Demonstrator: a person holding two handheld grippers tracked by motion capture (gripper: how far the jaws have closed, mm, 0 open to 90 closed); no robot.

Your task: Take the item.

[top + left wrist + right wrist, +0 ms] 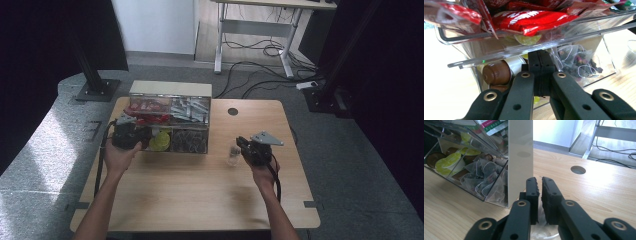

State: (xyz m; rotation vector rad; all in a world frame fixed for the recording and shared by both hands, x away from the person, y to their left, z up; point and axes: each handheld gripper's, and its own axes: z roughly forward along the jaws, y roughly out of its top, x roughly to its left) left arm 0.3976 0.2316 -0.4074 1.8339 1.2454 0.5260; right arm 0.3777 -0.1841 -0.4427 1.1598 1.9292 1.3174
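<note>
Now left tool (540, 72), jaws pressed together, nosing against clear organizer (170, 120) front beside brown capsules (497, 73); right tool (539, 195) pinching glass cup (232, 156) rim on bench (200, 195), organizer's white side panel (520, 157) looming ahead.

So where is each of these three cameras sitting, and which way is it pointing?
High view: above the person's side, looking forward and down at the table; both forearms, left gripper, right gripper.
Left gripper view: on the left gripper, facing the clear organizer; black jaws pressed together.
Right gripper view: on the right gripper, facing the organizer's white side; jaws around a clear glass.
Shared: both gripper views show the tea bags.
</note>
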